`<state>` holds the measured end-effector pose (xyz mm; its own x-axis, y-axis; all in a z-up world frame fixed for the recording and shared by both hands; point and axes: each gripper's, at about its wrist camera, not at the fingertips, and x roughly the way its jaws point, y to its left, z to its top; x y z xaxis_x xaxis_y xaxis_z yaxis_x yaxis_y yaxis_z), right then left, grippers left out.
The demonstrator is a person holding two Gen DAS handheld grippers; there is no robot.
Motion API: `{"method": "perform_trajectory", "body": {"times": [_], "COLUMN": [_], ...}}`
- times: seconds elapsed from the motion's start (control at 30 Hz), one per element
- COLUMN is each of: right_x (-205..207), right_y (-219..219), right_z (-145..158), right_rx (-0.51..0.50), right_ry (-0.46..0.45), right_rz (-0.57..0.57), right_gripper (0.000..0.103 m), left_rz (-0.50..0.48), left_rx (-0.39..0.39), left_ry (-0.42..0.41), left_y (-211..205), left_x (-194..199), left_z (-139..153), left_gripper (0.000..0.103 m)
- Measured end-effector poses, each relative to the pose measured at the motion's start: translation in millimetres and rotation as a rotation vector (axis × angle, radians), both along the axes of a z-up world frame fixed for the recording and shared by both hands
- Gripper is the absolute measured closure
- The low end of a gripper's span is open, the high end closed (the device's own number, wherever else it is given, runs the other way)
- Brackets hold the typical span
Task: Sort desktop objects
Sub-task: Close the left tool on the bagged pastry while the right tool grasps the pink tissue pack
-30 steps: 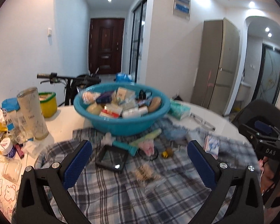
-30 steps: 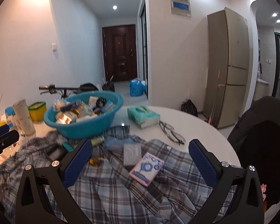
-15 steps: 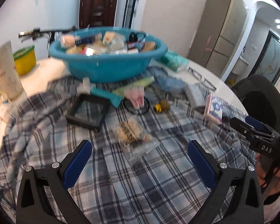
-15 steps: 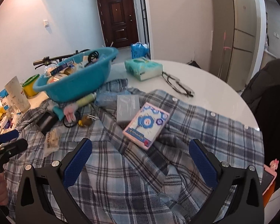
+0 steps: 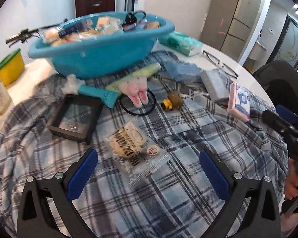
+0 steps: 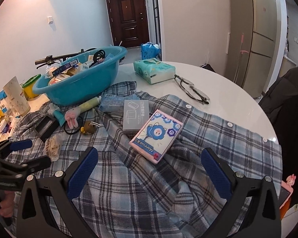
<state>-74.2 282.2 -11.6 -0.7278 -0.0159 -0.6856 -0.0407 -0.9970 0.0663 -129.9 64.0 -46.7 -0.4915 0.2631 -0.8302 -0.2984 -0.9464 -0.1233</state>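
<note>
both claws are spread wide and grasp nothing. the left claw [image 5: 149, 170] hovers over a wrapped snack [image 5: 132, 144] on the plaid shirt [image 5: 188, 138]. the right claw [image 6: 149, 168] hangs near a pink tissue pack [image 6: 157, 133].

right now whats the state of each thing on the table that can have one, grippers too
left gripper: open, empty
right gripper: open, empty
round blue plastic basin: upright, heaped full
green soft tissue pack: lying flat
thin black-framed glasses: folded, on bare table
clear-wrapped snack packet: sealed, lying flat
pink flower-print tissue pack: flat on plaid shirt
black square frame box: closed, lying flat
</note>
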Motion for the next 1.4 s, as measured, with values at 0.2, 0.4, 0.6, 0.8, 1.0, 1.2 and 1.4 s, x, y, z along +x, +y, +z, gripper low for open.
{"method": "perform_trajectory", "body": {"times": [0.2, 0.4, 0.6, 0.8, 1.0, 1.2, 1.4], "right_x": [-2.1, -7.3, -10.3, -14.0, -23.9, -36.0, -53.7], "right_y": [9.4, 14.3, 10.2, 7.5, 11.7, 6.6, 0.9], "right_z": [-3.0, -4.6, -5.1, -7.4, -13.2, -23.4, -31.8], "right_rx": [-0.006, -0.013, -0.005, 0.022, 0.026, 0.031, 0.063], "right_ry": [-0.01, -0.015, -0.013, -0.018, -0.042, -0.081, -0.111], "right_rz": [-0.024, -0.031, -0.02, -0.021, -0.04, -0.03, -0.031], "right_gripper": [0.0, 0.0, 0.0, 0.0, 0.0, 0.0, 0.0], "left_rz": [0.028, 0.087, 0.091, 0.085, 0.048, 0.016, -0.022], "left_rx": [0.007, -0.002, -0.063, -0.036, -0.048, -0.034, -0.029], "left_ry": [-0.045, -0.075, -0.063, -0.085, -0.026, -0.002, 0.0], "left_y": [-1.8, -12.0, -8.9, -12.6, -5.0, 9.7, 20.3], "left_x": [-15.4, -28.0, -30.6, -28.3, -21.8, -29.3, -26.3], "left_z": [-13.1, -21.8, -17.8, -10.4, 1.5, 6.7, 7.9], "left_gripper": [0.0, 0.006, 0.046, 0.049, 0.067, 0.076, 0.077]}}
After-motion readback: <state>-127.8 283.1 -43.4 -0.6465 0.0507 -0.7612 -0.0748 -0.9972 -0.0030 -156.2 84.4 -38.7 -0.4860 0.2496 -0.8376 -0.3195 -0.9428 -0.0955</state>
